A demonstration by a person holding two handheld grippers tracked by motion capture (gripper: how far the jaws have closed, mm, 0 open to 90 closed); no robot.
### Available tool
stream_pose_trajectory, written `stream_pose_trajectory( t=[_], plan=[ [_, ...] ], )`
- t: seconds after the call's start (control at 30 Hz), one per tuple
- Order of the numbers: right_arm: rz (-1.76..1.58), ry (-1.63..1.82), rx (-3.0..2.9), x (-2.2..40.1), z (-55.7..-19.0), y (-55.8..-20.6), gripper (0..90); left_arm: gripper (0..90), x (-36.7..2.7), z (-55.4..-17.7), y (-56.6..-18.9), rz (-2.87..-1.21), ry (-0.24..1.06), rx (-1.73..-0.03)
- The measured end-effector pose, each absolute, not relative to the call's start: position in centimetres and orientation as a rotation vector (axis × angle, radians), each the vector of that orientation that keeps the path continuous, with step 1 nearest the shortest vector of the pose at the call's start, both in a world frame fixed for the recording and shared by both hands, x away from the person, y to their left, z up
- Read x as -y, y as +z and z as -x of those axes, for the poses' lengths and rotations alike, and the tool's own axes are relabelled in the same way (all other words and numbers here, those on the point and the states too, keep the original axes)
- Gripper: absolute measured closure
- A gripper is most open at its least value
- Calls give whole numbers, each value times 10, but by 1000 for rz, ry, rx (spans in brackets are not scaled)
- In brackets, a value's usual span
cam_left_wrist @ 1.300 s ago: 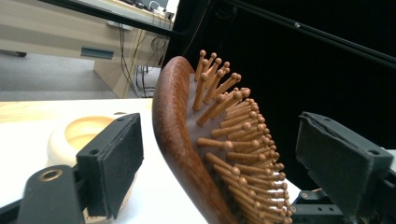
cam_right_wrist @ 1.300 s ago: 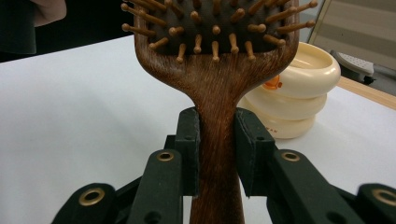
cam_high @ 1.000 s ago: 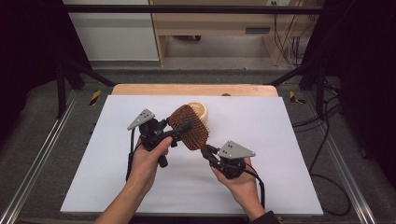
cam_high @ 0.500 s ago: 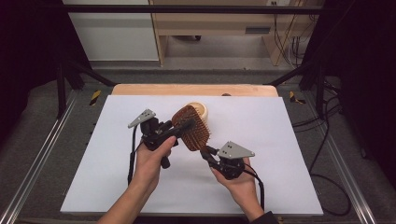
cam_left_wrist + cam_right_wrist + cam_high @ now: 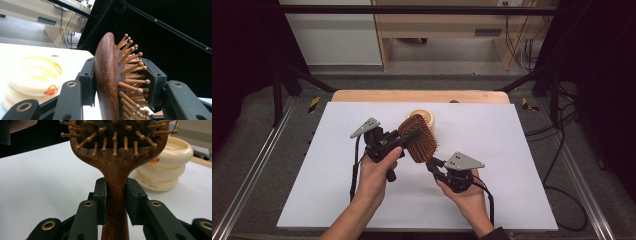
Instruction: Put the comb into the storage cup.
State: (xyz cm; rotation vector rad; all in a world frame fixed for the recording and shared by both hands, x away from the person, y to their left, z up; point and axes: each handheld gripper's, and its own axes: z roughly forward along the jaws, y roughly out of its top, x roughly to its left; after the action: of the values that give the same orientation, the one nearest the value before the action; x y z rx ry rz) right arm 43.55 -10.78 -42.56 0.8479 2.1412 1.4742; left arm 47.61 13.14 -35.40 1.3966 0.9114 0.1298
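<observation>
A brown wooden hairbrush (image 5: 421, 142) with wooden pins is held above the white table between both grippers. My left gripper (image 5: 411, 136) has just been closing on the oval head; in the left gripper view its pads (image 5: 87, 80) press the brush's (image 5: 106, 75) smooth back and its pin side. Around the brush handle (image 5: 116, 195), my right gripper (image 5: 116, 202) is shut just below the head, and it shows lower right in the high view (image 5: 433, 164). A cream ribbed round container (image 5: 424, 117) stands on the table right behind the brush.
A white sheet (image 5: 512, 150) covers the table, with a wooden strip (image 5: 422, 96) along its far edge. Metal rails (image 5: 257, 165) run along both sides. Cables (image 5: 562, 150) lie on the floor at the right. The cream container (image 5: 165, 167) sits close to the brush head.
The left gripper's jaws have closed onto the brush head. Both hands and the brush have stayed where they were.
</observation>
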Motion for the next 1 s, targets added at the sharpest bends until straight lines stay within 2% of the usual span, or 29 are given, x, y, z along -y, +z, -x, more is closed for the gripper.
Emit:
stream_pose_trajectory(
  t=[0.1, 0.5, 0.77, 0.93, 1.0],
  plan=[
    [-853, 1487, -2130, 108, -435, -426, 717, 522, -132, -475, -353, -1397, 138, -897],
    [-925, 1537, -2060, 123, -436, -423, 499, 524, -153, -472, -341, -1397, 279, -891],
    [-982, 1565, -2034, 134, -439, -424, 411, 524, -161, -470, -334, -1411, 327, -896],
    [-1048, 1509, -2020, 135, -443, -426, 255, 523, -168, -471, -330, -1397, 348, -922],
    [-1073, 1512, -2016, 137, -445, -427, 219, 523, -171, -470, -327, -1387, 348, -916]
  ],
)
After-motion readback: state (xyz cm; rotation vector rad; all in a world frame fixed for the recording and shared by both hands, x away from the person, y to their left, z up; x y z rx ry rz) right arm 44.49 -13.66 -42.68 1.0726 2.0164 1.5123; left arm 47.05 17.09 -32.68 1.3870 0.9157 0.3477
